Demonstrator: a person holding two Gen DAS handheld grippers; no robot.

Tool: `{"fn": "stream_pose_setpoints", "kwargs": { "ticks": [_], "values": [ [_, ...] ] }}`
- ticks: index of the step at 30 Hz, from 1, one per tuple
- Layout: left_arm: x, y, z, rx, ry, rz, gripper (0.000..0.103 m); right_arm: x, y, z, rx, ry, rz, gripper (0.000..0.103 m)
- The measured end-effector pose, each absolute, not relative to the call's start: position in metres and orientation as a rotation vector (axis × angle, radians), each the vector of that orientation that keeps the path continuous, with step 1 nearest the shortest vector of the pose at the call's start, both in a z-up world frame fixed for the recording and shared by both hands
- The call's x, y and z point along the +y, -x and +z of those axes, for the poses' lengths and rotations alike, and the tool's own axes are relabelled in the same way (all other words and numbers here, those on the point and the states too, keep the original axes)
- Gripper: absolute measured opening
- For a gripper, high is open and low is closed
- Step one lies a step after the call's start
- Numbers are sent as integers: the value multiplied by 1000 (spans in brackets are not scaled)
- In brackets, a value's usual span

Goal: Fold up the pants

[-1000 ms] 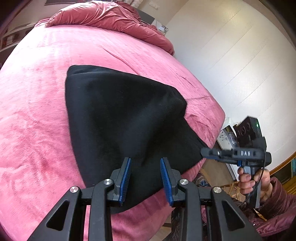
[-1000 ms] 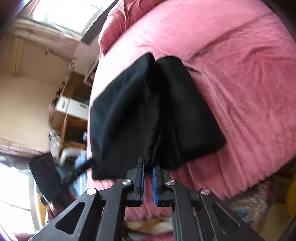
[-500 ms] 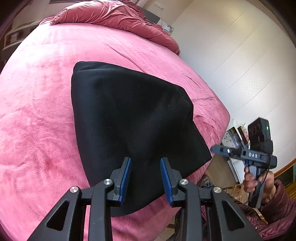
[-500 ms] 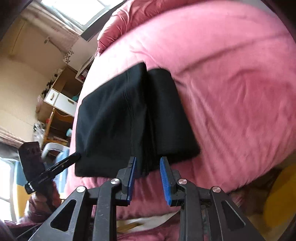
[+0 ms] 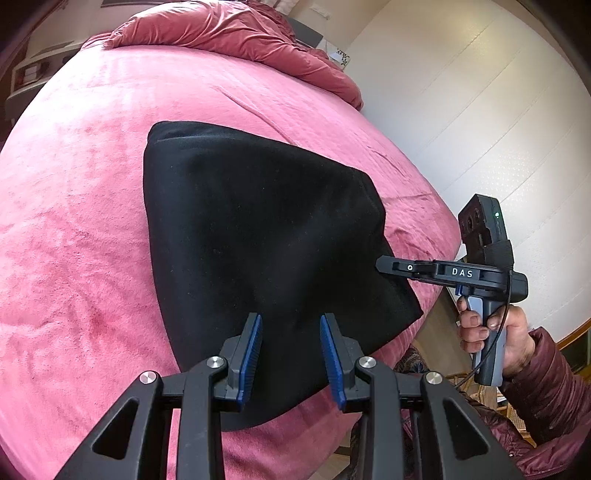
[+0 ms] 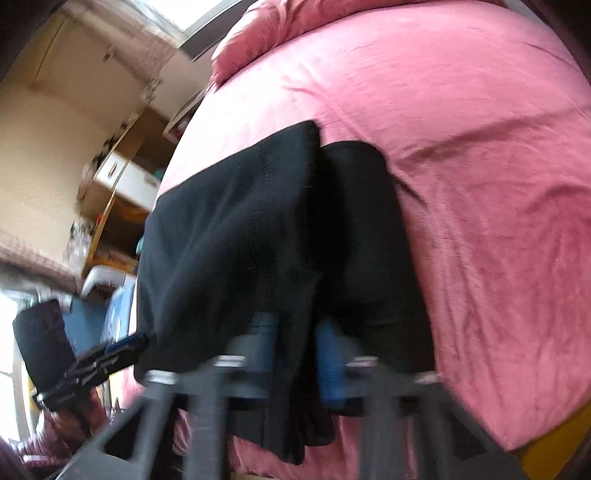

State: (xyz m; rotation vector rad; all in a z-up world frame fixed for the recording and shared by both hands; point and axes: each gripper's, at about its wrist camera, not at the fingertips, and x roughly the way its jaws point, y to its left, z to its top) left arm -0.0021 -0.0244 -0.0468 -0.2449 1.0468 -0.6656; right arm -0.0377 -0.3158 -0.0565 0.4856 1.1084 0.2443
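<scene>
Black folded pants [image 5: 258, 229] lie on the pink bed [image 5: 74, 221], near its edge. My left gripper [image 5: 291, 354] is open and empty, its blue pads just above the near edge of the pants. My right gripper [image 5: 384, 266] shows in the left wrist view at the pants' right corner, held by a hand. In the blurred right wrist view the pants [image 6: 240, 229] hang over the bed edge, and my right gripper [image 6: 295, 354] is open with a hanging fold of the cloth between its fingers. The left gripper [image 6: 122, 347] shows at the pants' left corner.
A bunched pink duvet [image 5: 229, 33] lies at the head of the bed. A white wall [image 5: 480, 129] runs along the bed's right side. Wooden shelves and a white drawer unit [image 6: 122, 181] stand beyond the bed. The person's maroon jacket sleeve [image 5: 546, 380] is at right.
My right gripper let go of the pants' corner and opened, then came back to the pants' edge, with cloth between its fingers. The pants settled flat. My left gripper stayed open.
</scene>
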Motion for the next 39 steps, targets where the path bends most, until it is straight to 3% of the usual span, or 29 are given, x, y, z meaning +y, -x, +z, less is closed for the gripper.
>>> {"fn": "stream_pose_setpoints", "kwargs": {
  "ticks": [7,12,16,20,23,29,32,39],
  "values": [
    [-37,-1,-55,1095,283,-704,33,-312,34,-6,1020,-297,231,10],
    [-59,-4,-74,1188,280,-728,33,-315,16,-54,1162,-224,167,10],
    [-64,3,-60,1122,196,-739,33,-317,18,-56,1143,-272,156,12],
    [-50,-6,-34,1001,175,-654,34,-316,22,-44,1119,-248,143,23],
    [-41,-23,-16,920,166,-540,37,-313,27,-22,1053,-192,95,25],
    [-42,-67,-18,944,178,-306,38,-284,14,18,931,-141,161,25],
    [-47,-75,-24,956,167,-236,38,-258,2,11,947,-72,152,32],
    [-52,-78,-37,966,110,-194,38,-253,-7,-18,1037,-11,91,33]
  ]
}}
